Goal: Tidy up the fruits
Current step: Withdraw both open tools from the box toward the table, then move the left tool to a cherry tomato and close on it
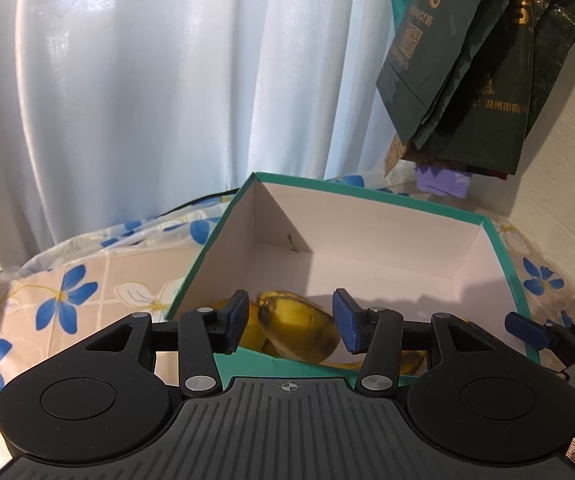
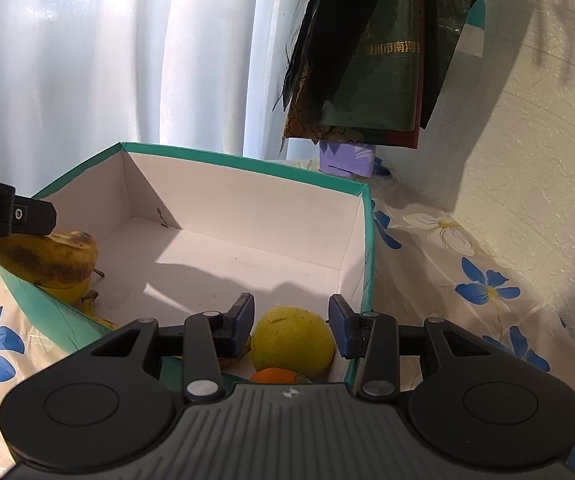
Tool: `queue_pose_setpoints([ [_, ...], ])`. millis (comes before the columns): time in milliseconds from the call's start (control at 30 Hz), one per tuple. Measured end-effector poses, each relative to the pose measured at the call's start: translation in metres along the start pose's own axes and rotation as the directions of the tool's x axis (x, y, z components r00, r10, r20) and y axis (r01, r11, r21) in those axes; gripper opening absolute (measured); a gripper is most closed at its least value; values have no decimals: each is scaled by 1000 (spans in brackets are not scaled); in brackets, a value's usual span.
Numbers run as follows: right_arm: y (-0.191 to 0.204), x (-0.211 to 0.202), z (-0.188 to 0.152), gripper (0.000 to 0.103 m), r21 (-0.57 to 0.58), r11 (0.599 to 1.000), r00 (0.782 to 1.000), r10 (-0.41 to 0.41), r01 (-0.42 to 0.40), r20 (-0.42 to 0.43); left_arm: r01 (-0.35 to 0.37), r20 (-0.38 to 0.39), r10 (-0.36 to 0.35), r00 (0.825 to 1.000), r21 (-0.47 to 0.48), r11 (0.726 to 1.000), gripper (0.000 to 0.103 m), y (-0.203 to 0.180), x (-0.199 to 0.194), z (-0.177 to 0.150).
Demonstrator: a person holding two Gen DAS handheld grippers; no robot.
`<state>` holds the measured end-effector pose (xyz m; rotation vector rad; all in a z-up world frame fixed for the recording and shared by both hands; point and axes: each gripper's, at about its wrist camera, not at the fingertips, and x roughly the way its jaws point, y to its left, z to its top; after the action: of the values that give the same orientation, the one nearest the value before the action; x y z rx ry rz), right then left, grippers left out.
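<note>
both claws [image 1: 290, 322] [image 2: 291, 328] gape over boxed fruit (bananas [image 1: 299, 330], a lemon [image 2: 293, 340]).

Both wrist cams close, angled down into same teal box [image 1: 367, 200].

The bananas [image 1: 295, 328] lie half hidden behind the left gripper [image 1: 291, 320], so their number is unclear. The orange fruit [image 2: 275, 376] shows only its top edge above the right gripper [image 2: 291, 328]. The hanging dark bags [image 1: 479, 60] run off the top edge, their small print unreadable.
</note>
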<state>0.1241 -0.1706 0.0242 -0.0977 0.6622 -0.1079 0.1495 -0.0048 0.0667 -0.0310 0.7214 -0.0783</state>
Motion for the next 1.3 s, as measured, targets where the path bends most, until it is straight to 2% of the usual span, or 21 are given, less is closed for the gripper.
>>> queue_pose_setpoints([
  [300, 3, 0, -2, 40, -22, 1000, 1000, -5, 5, 10, 9, 32, -8, 999, -35, 999, 51, 16, -35, -8],
  [467, 2, 0, -2, 40, -22, 1000, 1000, 3, -3, 17, -11, -5, 11, 1000, -66, 998, 51, 27, -41, -19],
  [533, 0, -4, -2, 40, -9, 1000, 1000, 13, -13, 17, -26, -21, 25, 999, -62, 998, 54, 30, -41, -26],
  [567, -1, -8, -2, 40, 1, 1000, 1000, 19, -19, 24, -41, -28, 39, 999, -58, 998, 58, 32, -42, -30],
  [633, -4, -19, -4, 44, 6, 999, 998, 31, -32, 49, -64, -43, 62, 997, -49, 997, 63, 37, -43, -40],
  [667, -5, -26, -5, 50, 4, 999, 997, 35, -35, 64, -69, -47, 67, 997, -47, 997, 64, 38, -44, -44],
  [800, -15, -61, -17, 80, 6, 998, 990, 54, -56, 129, -77, -54, 74, 996, -53, 996, 77, 48, -49, -65],
  [833, -17, -70, -21, 82, 1, 998, 988, 58, -59, 143, -80, -57, 77, 995, -46, 996, 78, 49, -51, -71],
  [900, -21, -85, -31, 87, -3, 998, 986, 61, -61, 156, -91, -61, 89, 994, -41, 995, 86, 51, -54, -81],
  [1000, -25, -102, -49, 94, 6, 996, 987, 89, -90, 132, -123, -77, 120, 990, -35, 992, 94, 54, -60, -96],
  [1200, -18, -116, -83, 96, 51, 986, 987, 156, -157, 25, -174, -76, 174, 982, 4, 985, 97, 50, -73, -129],
  [1300, -13, -125, -91, 97, 56, 983, 984, 177, -177, 16, -223, -42, 224, 974, 40, 974, 97, 45, -79, -146],
])
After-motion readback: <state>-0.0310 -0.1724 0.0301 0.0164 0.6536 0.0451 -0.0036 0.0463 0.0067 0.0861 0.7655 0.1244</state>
